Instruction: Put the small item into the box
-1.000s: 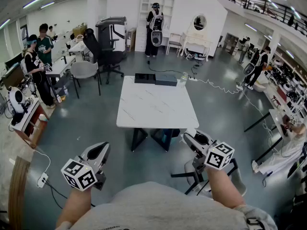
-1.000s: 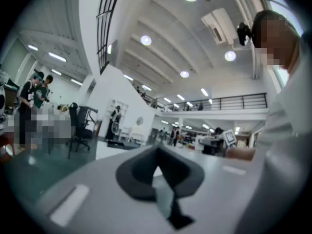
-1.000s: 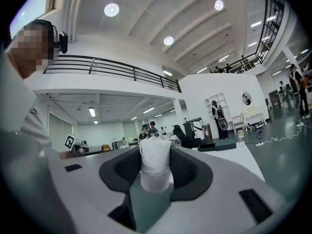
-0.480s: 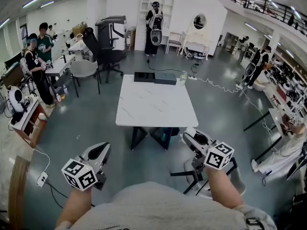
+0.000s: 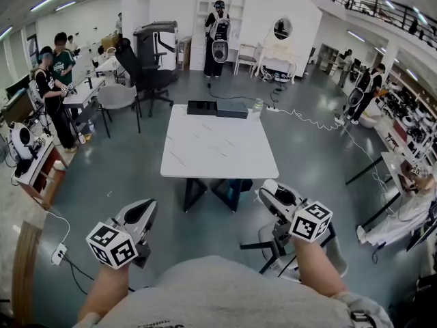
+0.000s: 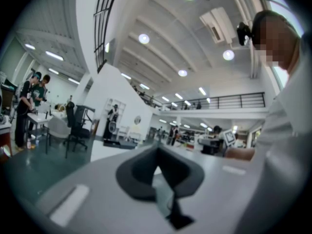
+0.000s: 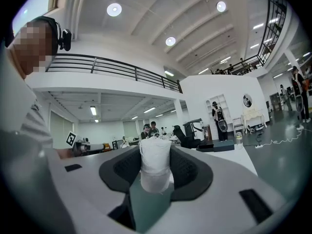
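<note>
A small white cloth-like roll point(image 7: 155, 165) is pinched in the right gripper point(image 5: 272, 195), evidently for carrying to the flat dark box point(image 5: 233, 110) on the distant white marble table point(image 5: 212, 152), while the left gripper point(image 6: 157, 174) is pressed together, empty.

Your head camera looks steeply down past the left gripper point(image 5: 145, 209) and right gripper point(image 5: 270, 193), low in frame, to the white table point(image 5: 218, 149) mid-frame, well away. Each gripper's camera looks closely along its jaws, sharing that table.

Two hand-held grippers point(image 5: 146, 208) point(image 5: 268, 193), one table point(image 5: 212, 152), two boxes point(image 5: 202, 108) point(image 5: 233, 111), one small item point(image 7: 155, 165).
</note>
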Demonstrator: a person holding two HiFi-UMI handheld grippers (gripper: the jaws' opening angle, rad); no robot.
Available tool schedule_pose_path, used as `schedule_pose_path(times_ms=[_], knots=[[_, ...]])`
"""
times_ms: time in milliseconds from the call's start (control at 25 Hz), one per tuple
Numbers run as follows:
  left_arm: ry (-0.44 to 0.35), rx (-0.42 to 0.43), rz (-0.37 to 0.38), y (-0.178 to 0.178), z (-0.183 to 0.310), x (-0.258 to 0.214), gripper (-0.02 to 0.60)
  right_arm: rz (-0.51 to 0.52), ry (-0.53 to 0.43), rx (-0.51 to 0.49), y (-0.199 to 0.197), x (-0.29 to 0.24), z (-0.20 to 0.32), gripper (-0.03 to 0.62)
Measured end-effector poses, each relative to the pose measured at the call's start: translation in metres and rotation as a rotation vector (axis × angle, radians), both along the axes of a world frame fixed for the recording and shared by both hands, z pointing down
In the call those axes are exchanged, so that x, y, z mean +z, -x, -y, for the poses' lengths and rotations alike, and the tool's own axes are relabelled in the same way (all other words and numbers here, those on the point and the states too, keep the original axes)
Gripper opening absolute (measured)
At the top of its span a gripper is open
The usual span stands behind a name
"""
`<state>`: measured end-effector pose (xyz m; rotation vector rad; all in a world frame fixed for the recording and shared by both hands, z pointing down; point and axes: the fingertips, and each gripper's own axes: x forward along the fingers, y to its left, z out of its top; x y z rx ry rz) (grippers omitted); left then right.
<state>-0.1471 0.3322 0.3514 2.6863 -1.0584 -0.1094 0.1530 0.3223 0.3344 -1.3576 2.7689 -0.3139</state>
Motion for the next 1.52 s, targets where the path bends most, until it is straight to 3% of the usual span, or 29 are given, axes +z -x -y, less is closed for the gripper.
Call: schedule_pose_path(times_ms=[440,1120,1520], knots=[[-0.005,-0.041,0.015,-0.036,-0.01,-0.006,0.006,0.021,0.003,-0.039,-0.035,-0.001,-0.002,0.169],[0.007,-0.032,0.038,-0.143,-0.025,-0.012,0.006,0.043,0.005,-0.111,-0.117,-0.002,-0.006,0.17],[0.007,0.015,0.031,-0.151,0.009,-0.003,0.006,0.054,0.015,-0.074,-0.123,0.009,0.016,0.17]])
